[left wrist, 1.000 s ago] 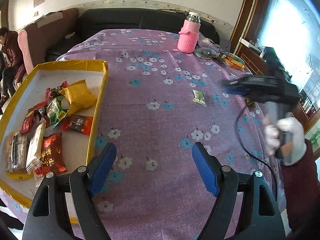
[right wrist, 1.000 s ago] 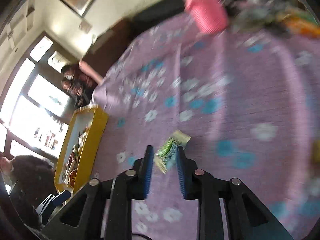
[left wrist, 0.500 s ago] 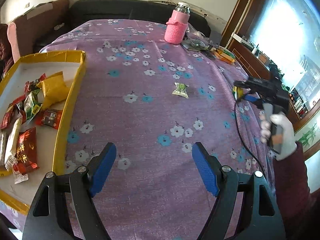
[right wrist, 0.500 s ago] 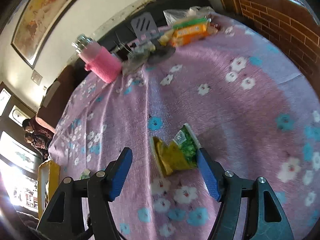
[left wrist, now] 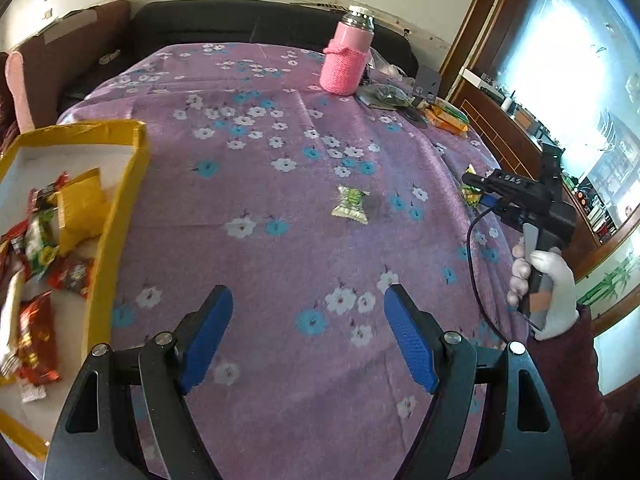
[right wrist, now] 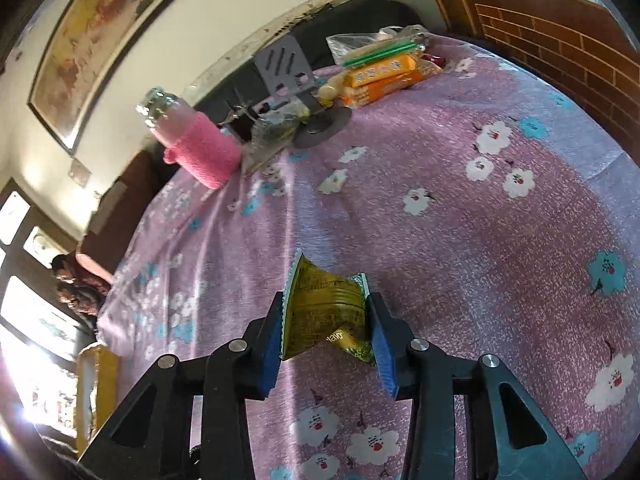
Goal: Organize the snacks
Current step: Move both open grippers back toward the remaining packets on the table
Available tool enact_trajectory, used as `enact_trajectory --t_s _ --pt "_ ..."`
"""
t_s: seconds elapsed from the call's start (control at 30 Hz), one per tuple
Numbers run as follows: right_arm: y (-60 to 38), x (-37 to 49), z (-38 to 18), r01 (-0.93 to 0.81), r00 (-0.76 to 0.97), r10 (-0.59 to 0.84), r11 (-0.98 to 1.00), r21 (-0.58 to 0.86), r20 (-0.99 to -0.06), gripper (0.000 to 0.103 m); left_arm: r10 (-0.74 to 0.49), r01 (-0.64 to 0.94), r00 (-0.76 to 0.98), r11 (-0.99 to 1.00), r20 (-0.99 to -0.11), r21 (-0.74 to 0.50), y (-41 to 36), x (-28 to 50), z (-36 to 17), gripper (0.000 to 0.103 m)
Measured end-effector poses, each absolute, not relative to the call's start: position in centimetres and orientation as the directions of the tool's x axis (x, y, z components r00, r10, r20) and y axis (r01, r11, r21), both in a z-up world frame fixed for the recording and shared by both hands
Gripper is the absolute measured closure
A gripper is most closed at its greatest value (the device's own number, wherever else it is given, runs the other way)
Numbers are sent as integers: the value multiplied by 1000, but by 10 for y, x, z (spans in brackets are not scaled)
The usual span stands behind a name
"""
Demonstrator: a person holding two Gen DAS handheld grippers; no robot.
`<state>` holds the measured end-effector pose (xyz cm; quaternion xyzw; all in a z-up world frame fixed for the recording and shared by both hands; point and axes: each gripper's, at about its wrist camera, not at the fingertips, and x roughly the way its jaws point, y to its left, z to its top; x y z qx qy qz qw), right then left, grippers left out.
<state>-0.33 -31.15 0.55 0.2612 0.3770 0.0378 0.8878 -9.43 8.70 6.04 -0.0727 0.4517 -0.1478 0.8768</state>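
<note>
the right gripper (right wrist: 326, 326) has its blue pads on both sides of a yellow-green snack packet (right wrist: 324, 312), the jaws closing on it so the wrapper crumples between them, just above the purple flowered tablecloth (right wrist: 460, 240). the left gripper (left wrist: 308, 336) hangs with its jaws spread wide and nothing between them, over bare cloth near the table's near edge. ahead of it, in the middle of the cloth, lies a small green-and-white snack packet (left wrist: 350, 210) with nothing around it. at the far side stands a bottle in a pink knitted sleeve (left wrist: 346, 62), and beside it a clutter of a grey stand (right wrist: 286, 66), a dark round base, a clear bag and orange snack boxes (right wrist: 384, 76); none of this lies between either gripper and the loose packets. at the left edge sits a yellow-rimmed box (left wrist: 120, 208) with a white floor, holding a heap of red, green and yellow packets (left wrist: 48, 240). the person's white-gloved right hand (left wrist: 544, 292) grips the handle of the right gripper, a cable trailing below it. a dark sofa runs behind the table.
</note>
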Motion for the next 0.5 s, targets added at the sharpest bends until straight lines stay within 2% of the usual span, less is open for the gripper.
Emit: enact_trajectory --t_s 0.27,0.5 --pt "-293 -12 27 -44 712 441 805 592 -546 63 -336 241 520 940 -786 -242 57 -47 47 25" --pt "-247 -6 17 -133 620 524 803 580 -583 63 -310 360 501 924 -808 -132 10 2 29 25"
